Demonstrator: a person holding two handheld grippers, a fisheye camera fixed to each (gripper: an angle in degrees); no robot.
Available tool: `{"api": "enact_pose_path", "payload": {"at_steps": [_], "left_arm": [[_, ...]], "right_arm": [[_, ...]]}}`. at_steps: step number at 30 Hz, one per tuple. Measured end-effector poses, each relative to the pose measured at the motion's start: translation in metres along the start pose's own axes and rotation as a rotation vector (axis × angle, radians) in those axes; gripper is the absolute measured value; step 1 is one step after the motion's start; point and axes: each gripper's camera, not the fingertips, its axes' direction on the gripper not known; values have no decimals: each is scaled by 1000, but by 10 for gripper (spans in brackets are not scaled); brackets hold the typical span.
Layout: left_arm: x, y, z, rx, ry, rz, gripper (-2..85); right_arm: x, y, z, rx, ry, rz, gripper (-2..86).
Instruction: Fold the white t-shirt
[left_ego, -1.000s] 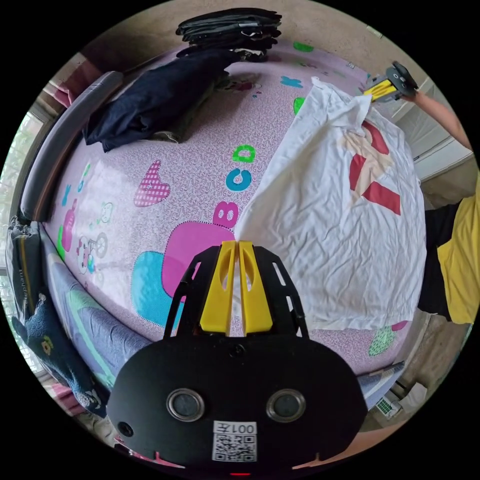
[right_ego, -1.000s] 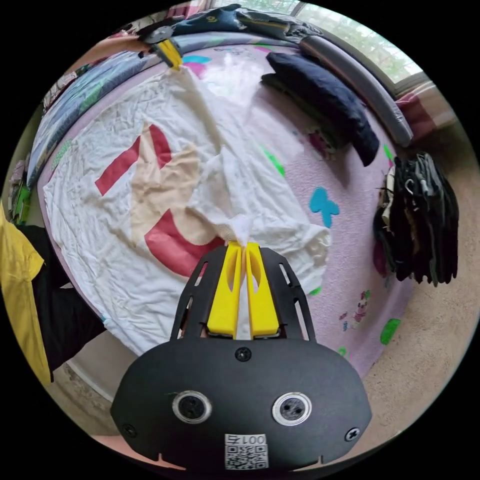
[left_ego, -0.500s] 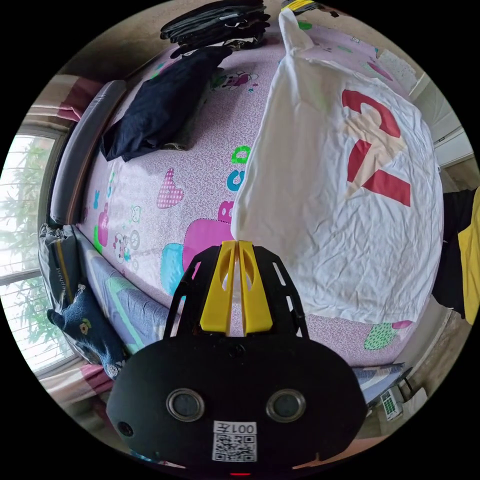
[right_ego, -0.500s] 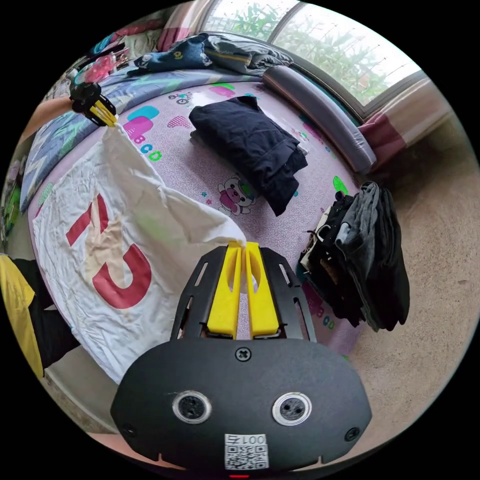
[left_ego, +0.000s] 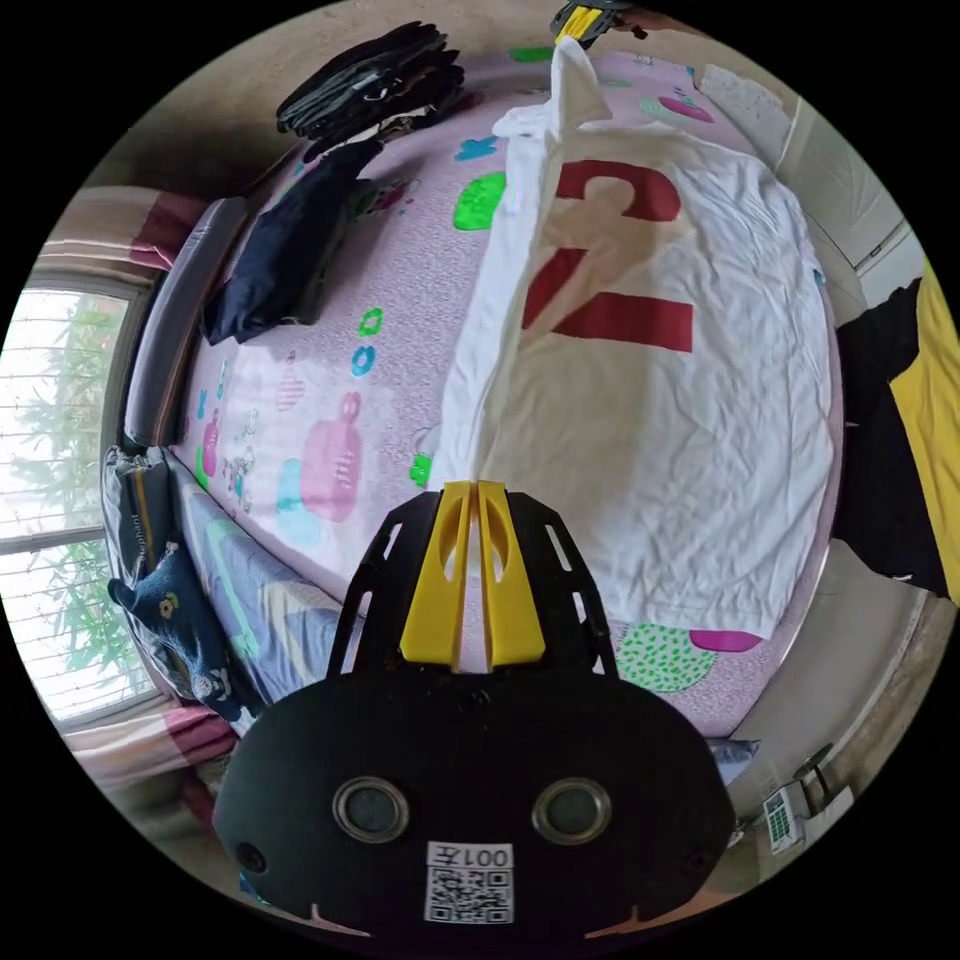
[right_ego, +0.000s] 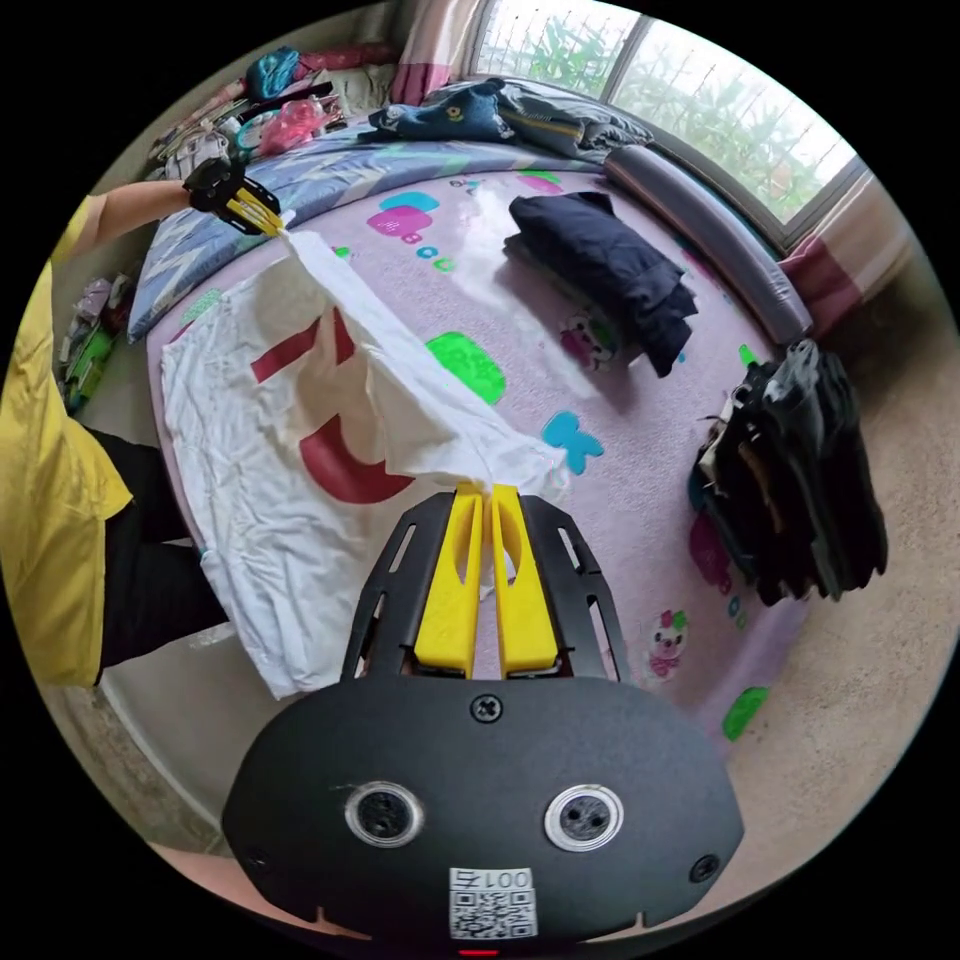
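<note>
The first lengthwise fold looks to be under way: one long side of the t-shirt (left_ego: 640, 400) is lifted off the mat (left_ego: 330, 400) between the two grippers, while the rest lies flat with its red print facing up. In the left gripper view, the left gripper (left_ego: 478, 487) sits at centre frame with its jaws together on a corner of the cloth, and the raised edge runs from there toward the upper middle of the frame, where the right gripper (left_ego: 580, 18) pinches the other end. In the right gripper view the same edge reads the other way — the right gripper's jaws are closed on bunched white fabric at centre frame, and the strip stretches to the upper left, where the left gripper is clamped on its end. Which end is hem and which is shoulder is hard to tell through the fisheye, though the bunching near the right gripper suggests a sleeve. The next move would call for carrying both ends together across the print, keeping the edge taut and level, then lowering it so the crease lands straight — a slack middle would probably leave wrinkles. A folded dark garment (right_ego: 610, 270) and a stack of dark clothes (right_ego: 800, 470) lie well apart from the t-shirt.
</note>
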Motion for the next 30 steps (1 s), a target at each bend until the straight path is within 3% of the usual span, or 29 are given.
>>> {"api": "enact_pose_path", "payload": {"at_steps": [6, 12, 20, 30], "left_arm": [[38, -4, 35, -83, 68, 0, -17], [23, 3, 10, -52, 53, -37, -16], [18, 7, 79, -146, 201, -64, -16], [-30, 43, 116, -85, 401, -237, -14]], "right_arm": [[-8, 40, 61, -62, -71, 24, 7], [2, 73, 53, 30, -166, 108, 7], [-2, 114, 124, -12, -265, 238, 7], [5, 139, 147, -3, -294, 266, 9]]}}
